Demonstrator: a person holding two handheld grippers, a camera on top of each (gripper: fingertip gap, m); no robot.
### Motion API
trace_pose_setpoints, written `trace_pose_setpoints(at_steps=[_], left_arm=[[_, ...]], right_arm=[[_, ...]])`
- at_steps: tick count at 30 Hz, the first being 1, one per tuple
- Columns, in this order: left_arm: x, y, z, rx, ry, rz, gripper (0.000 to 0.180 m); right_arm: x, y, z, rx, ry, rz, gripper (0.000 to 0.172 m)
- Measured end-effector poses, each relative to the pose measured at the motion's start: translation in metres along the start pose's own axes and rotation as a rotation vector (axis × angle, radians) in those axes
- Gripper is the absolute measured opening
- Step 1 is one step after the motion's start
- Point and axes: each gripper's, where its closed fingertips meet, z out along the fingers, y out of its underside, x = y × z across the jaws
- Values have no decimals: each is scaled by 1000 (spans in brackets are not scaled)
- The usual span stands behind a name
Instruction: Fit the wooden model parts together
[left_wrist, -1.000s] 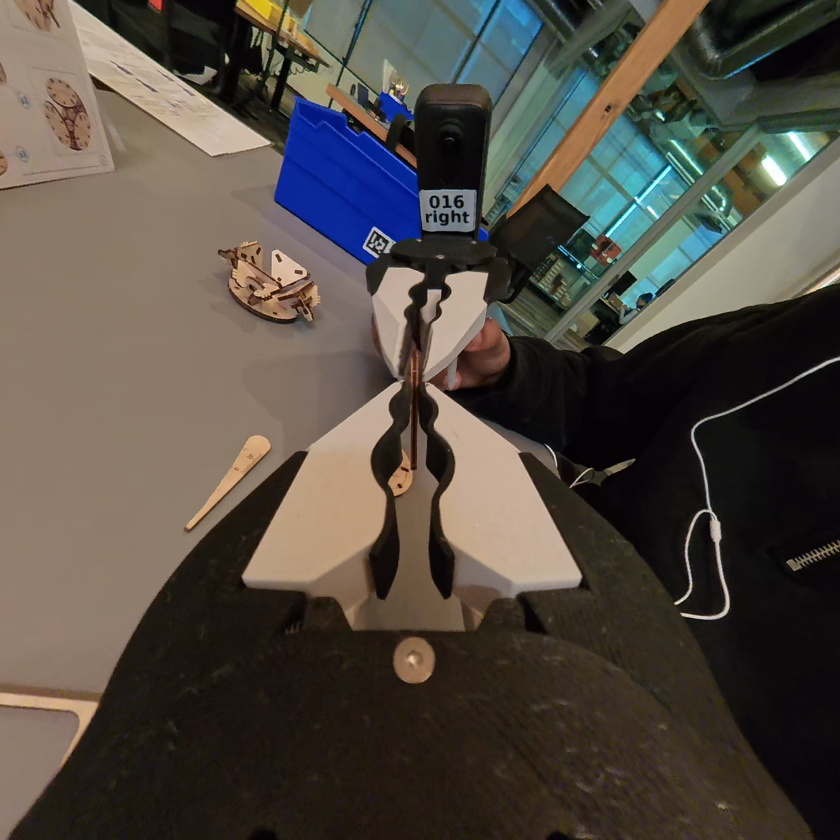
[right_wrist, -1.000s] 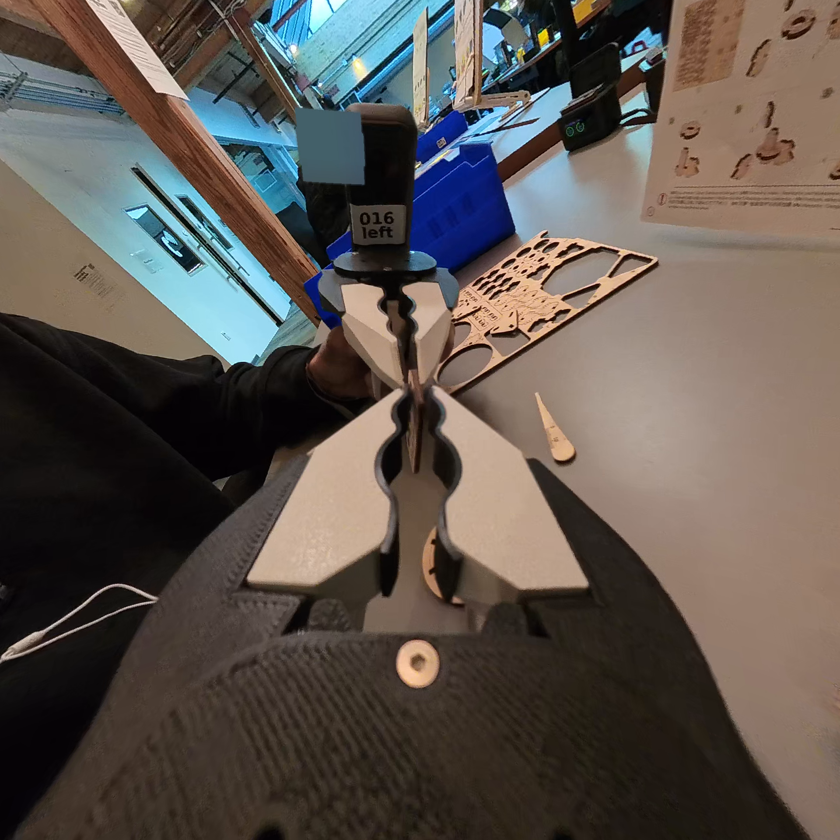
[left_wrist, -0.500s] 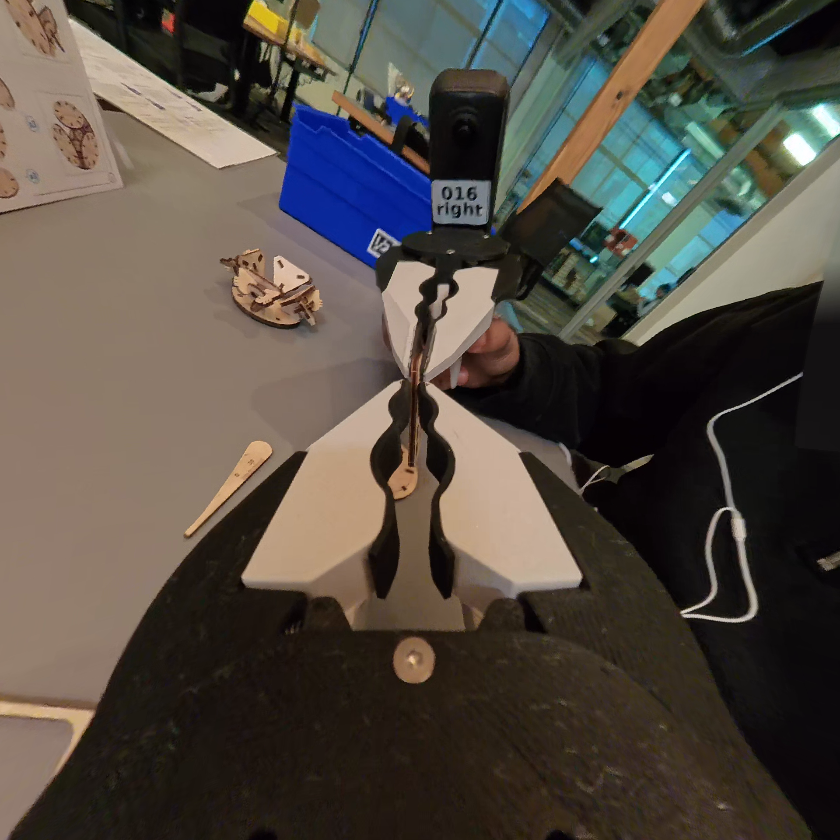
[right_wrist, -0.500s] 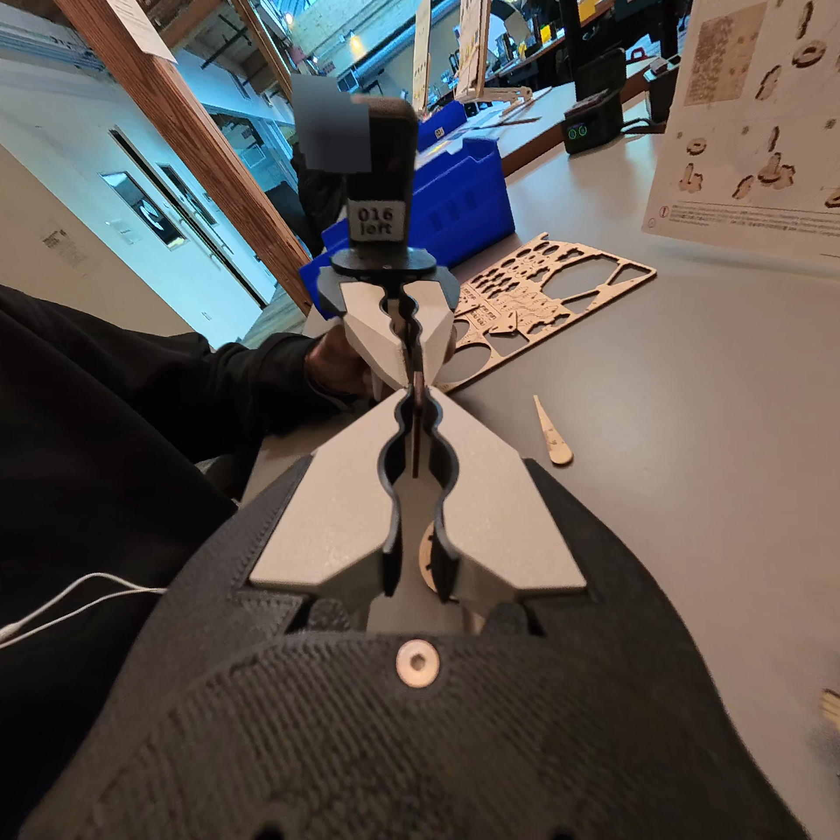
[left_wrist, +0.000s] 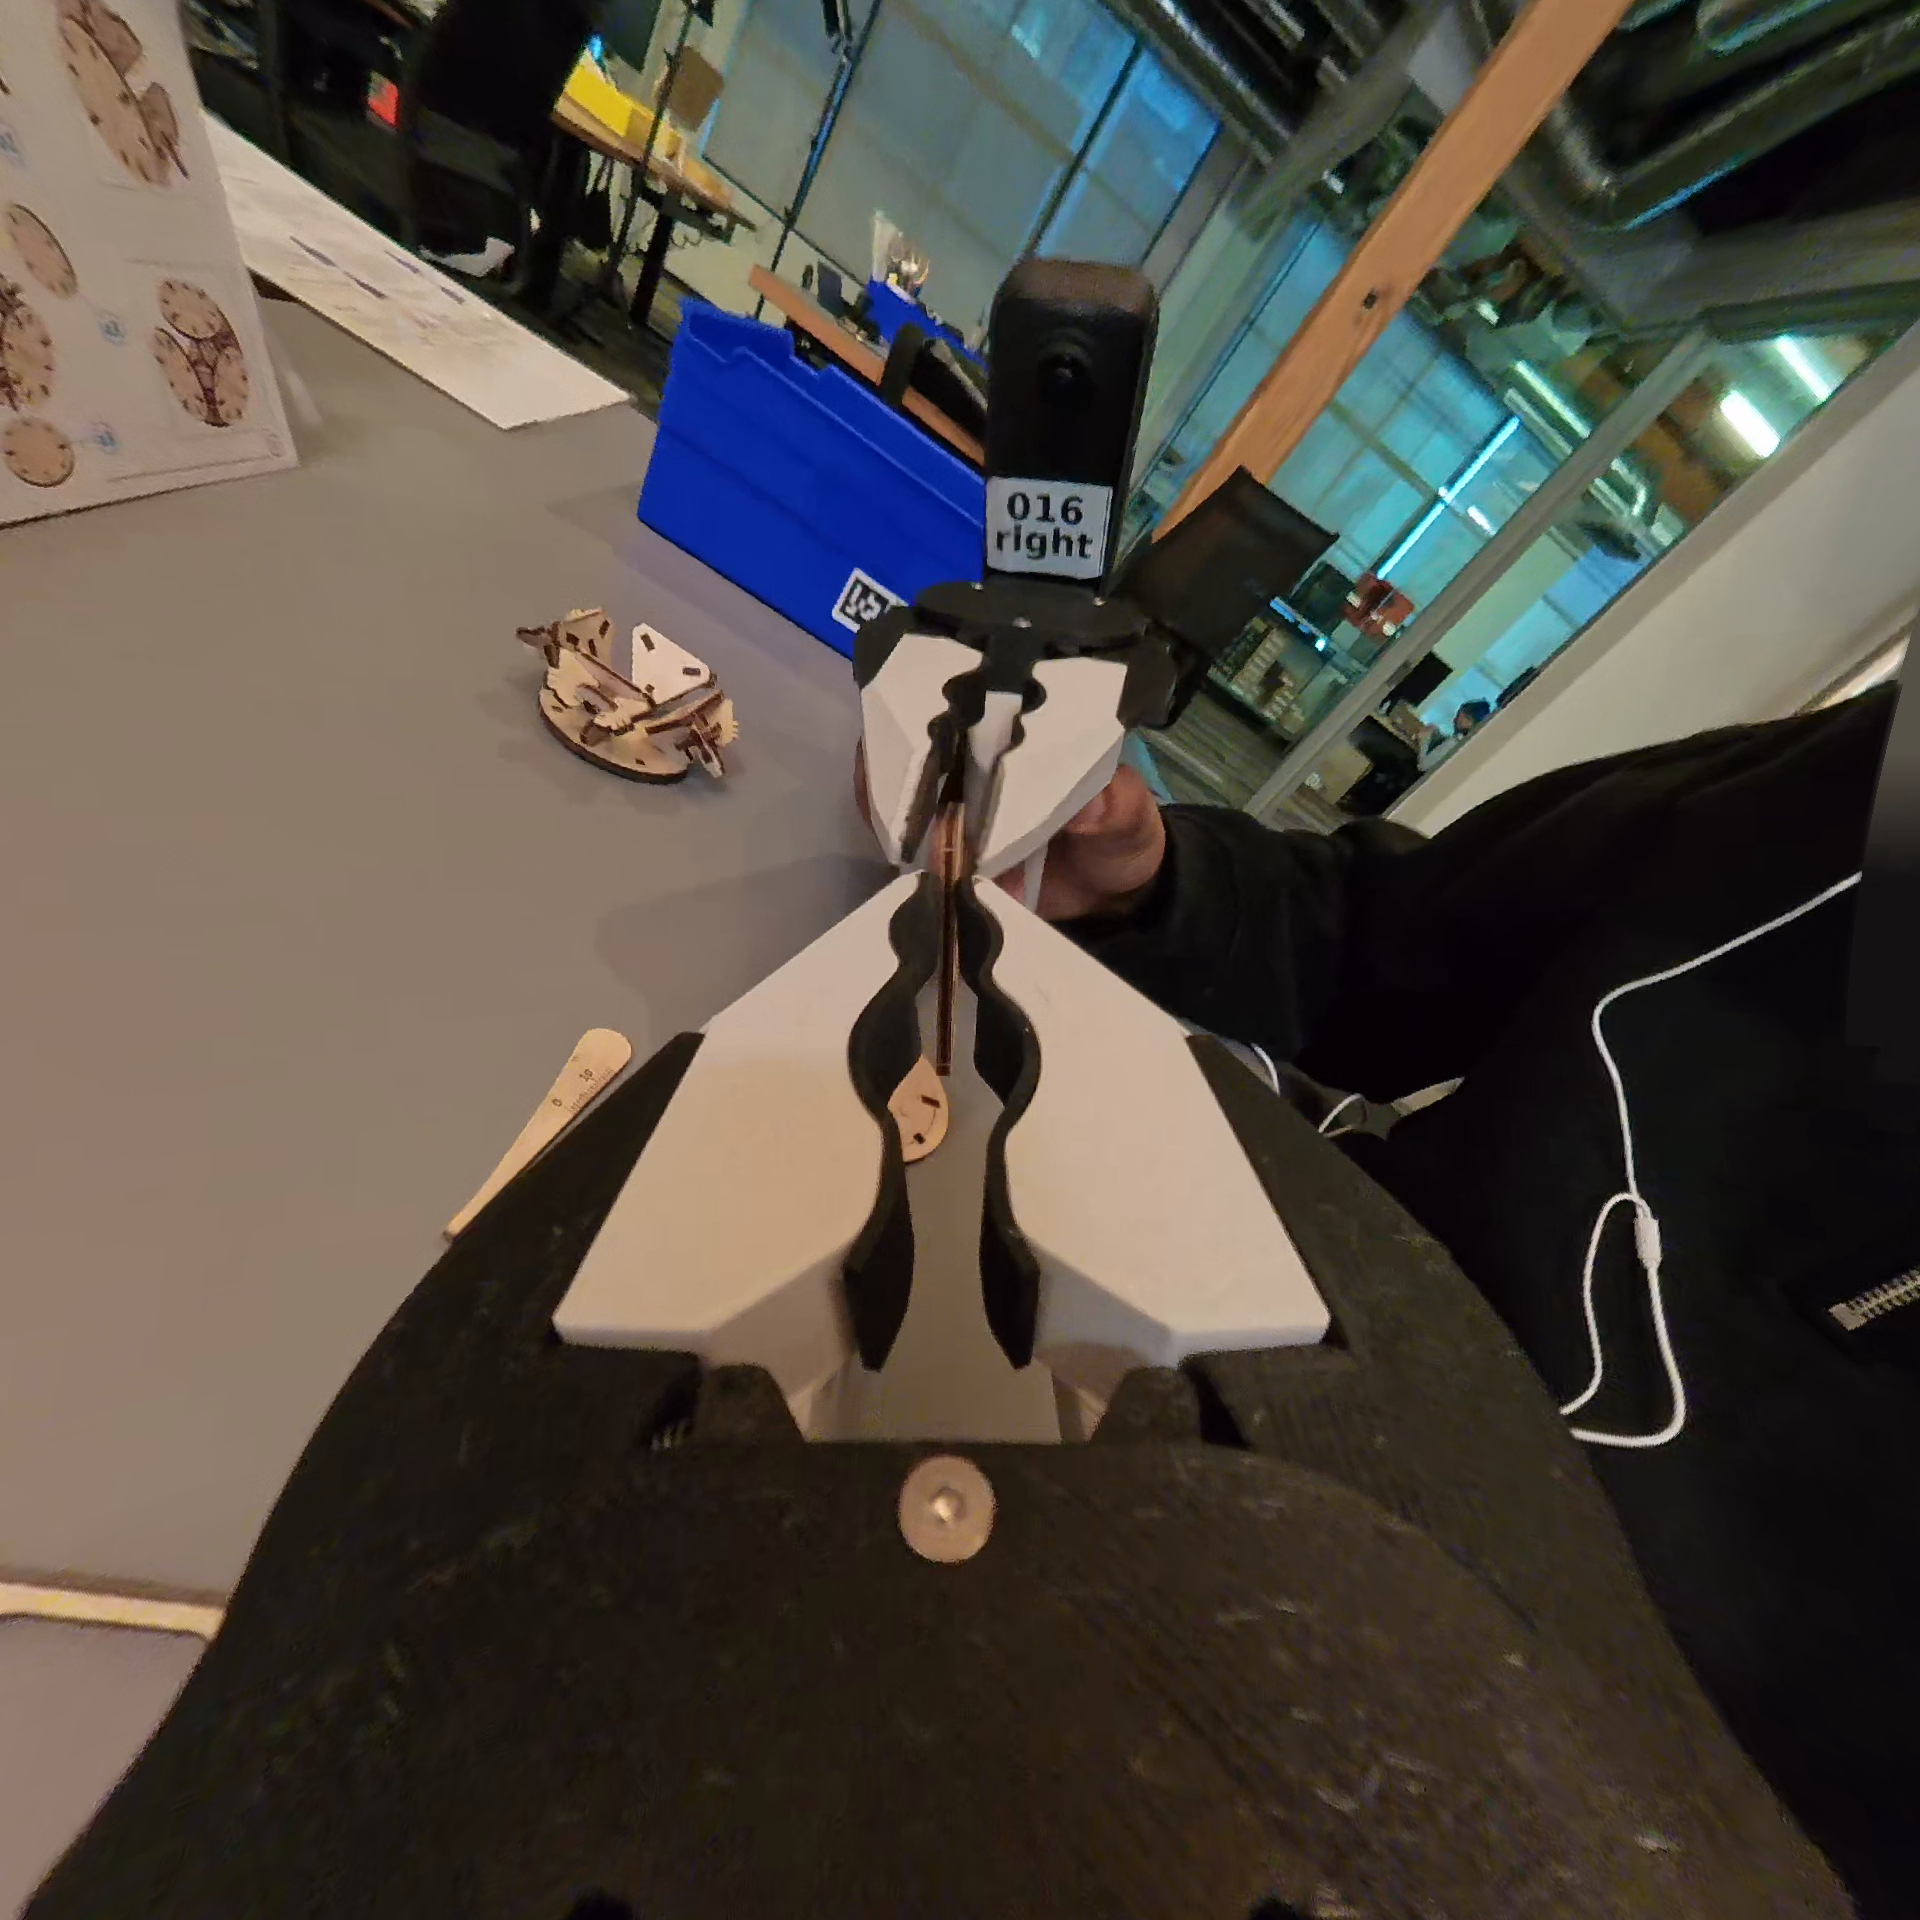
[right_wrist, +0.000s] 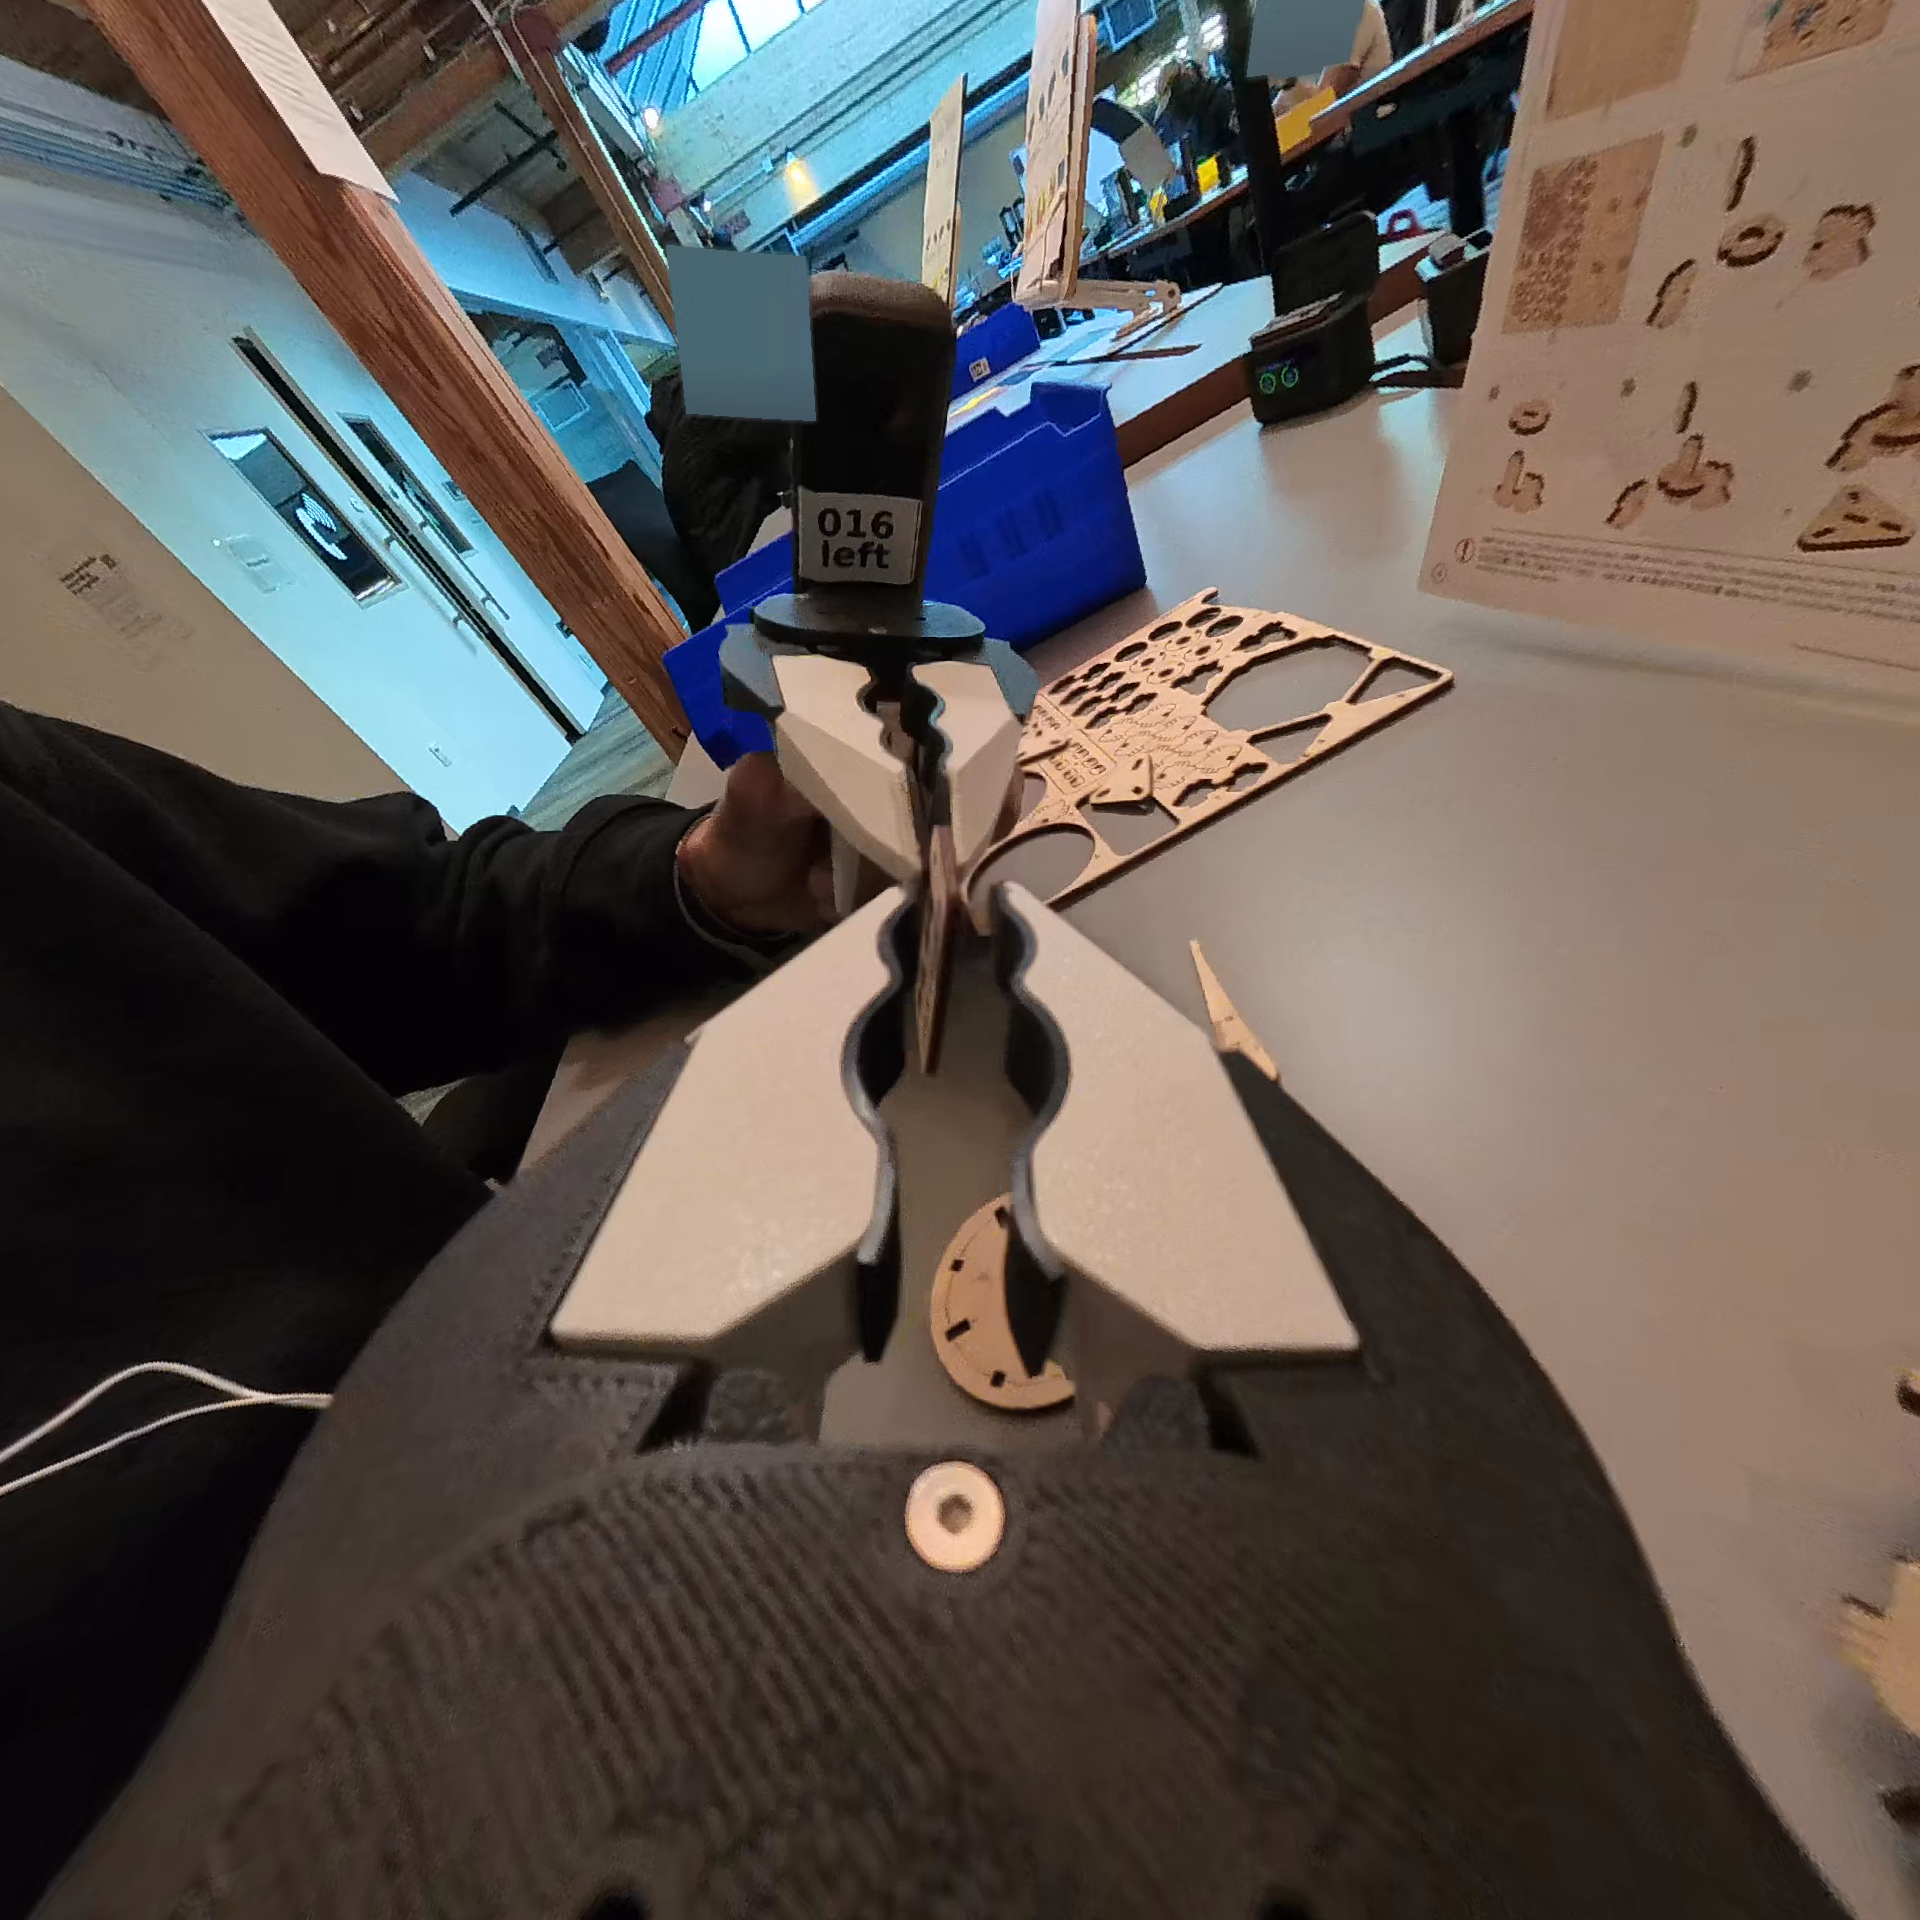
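Observation:
My two grippers face each other tip to tip above a grey table (left_wrist: 260, 935). My left gripper (left_wrist: 945, 883) is shut on a thin flat wooden piece (left_wrist: 945, 977), seen edge-on, which sticks out past its tips. The left gripper (right_wrist: 930, 831) also shows clamped on the wooden piece (right_wrist: 933, 966) in the right wrist view. My right gripper (right_wrist: 948, 902) is open: its fingertips (right_wrist: 1003, 899) stand either side of the piece with a gap on both sides. The right gripper (left_wrist: 940, 831) shows likewise in the left wrist view.
On the table are a round wooden dial disc (right_wrist: 987, 1320), a wooden stick (left_wrist: 561, 1112), a small wooden assembly (left_wrist: 634, 707), a cut-out wooden sheet (right_wrist: 1226, 717), a blue bin (left_wrist: 790, 478) and upright instruction sheets (right_wrist: 1704, 312). A person's black sleeve (left_wrist: 1455, 987) is alongside. Left and right tips are no more than a few centimetres apart.
My right gripper's jaws have opened off the wooden piece they were shut on. My left gripper has stayed shut on it. Both grippers have stayed tip to tip.

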Motion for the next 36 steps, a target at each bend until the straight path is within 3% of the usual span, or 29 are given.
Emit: trace_pose_setpoints(at_steps=[5, 10, 17, 19, 21, 26, 36], left_arm=[[1, -12, -9, 78, 53, -67, 0], [5, -6, -4, 58, 80, -83, 0], [4, -3, -2, 52, 81, -75, 0], [0, -2, 0, 47, 57, -69, 16], [1, -1, 1, 40, 46, -48, 19], [0, -4, -2, 41, -6, 24, 11], [-2, -2, 0, 29, -11, 15, 7]], right_arm=[[-3, -5, -4, 23, -32, 31, 11], [-11, -8, -3, 56, -94, 78, 7], [-7, -5, -4, 25, -56, 58, 0], [-8, -6, -4, 23, -52, 54, 0], [-7, -5, -4, 16, -42, 60, 0], [-5, -3, -4, 8, -31, 81, 0], [-5, 0, -2, -10, -30, 95, 0]])
